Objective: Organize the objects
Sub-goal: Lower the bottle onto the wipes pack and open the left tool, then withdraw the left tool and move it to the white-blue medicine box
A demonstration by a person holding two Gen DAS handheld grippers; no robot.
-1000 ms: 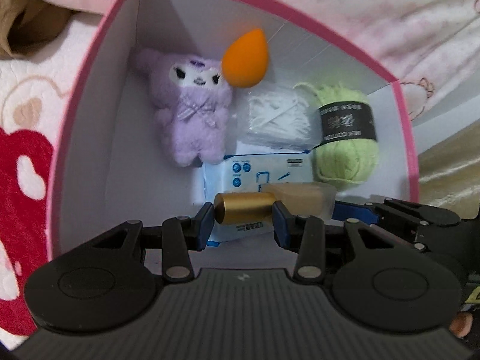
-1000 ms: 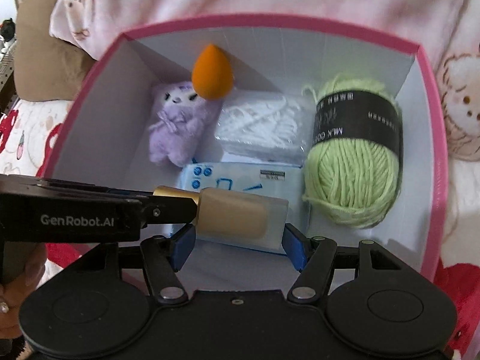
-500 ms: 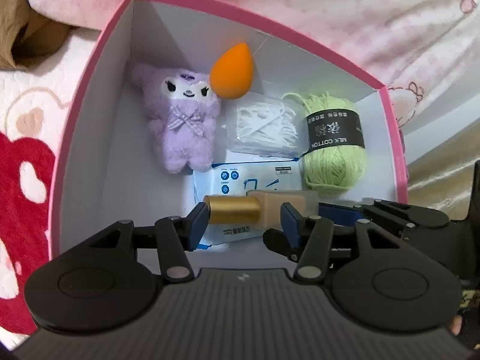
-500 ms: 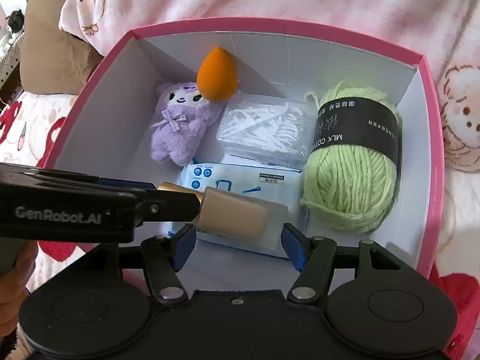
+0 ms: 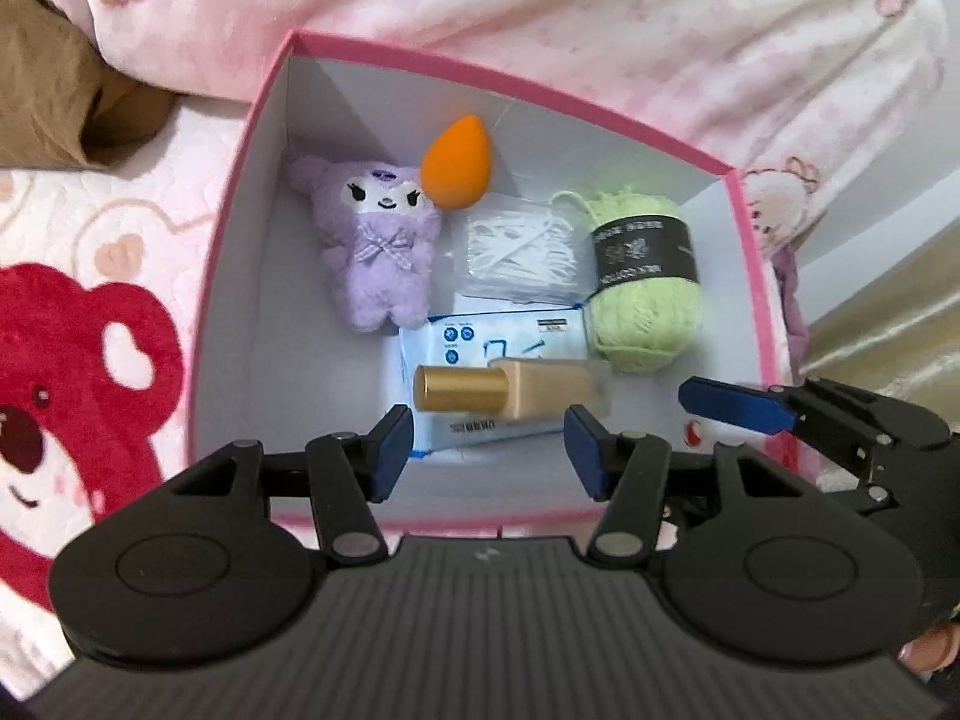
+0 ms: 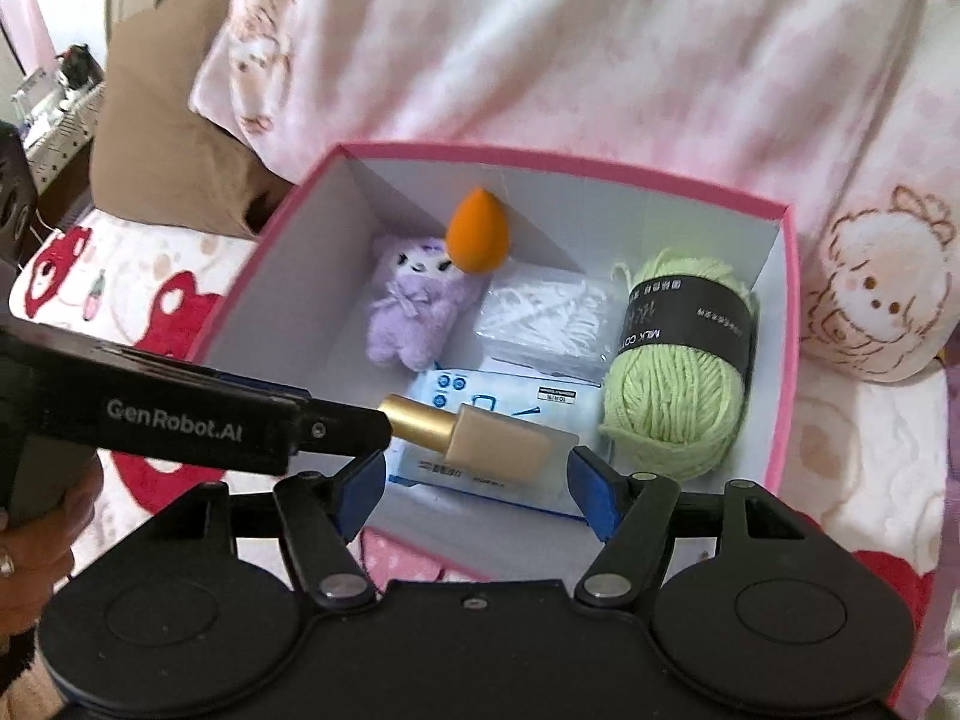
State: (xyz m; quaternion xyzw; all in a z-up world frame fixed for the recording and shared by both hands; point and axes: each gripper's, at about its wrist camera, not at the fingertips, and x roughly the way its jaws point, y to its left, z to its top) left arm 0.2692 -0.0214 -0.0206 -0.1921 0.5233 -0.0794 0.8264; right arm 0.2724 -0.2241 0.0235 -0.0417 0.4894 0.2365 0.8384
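Observation:
A pink-rimmed white box [image 5: 753,276] [image 6: 789,324] holds a purple plush toy [image 5: 375,252] [image 6: 414,312], an orange sponge [image 5: 457,163] [image 6: 478,240], a bag of white cord [image 5: 517,249] [image 6: 543,324], green yarn [image 5: 645,282] [image 6: 678,384] and a blue-white packet [image 5: 480,348] [image 6: 480,396]. A beige bottle with a gold cap [image 5: 510,387] [image 6: 486,438] lies on the packet. My left gripper [image 5: 489,450] is open above the box's near side, clear of the bottle. My right gripper [image 6: 474,489] is open too, just behind the bottle.
The box sits on a pink bedspread with red bear prints [image 5: 72,360]. A pink blanket [image 6: 540,48] is heaped behind it and a brown pillow [image 6: 162,144] lies at the back left. The left gripper's body [image 6: 180,420] crosses the right wrist view.
My left gripper has opened and let go of the bottle's gold cap. Both grippers have pulled back and up from the box. The bottle now rests on the packet.

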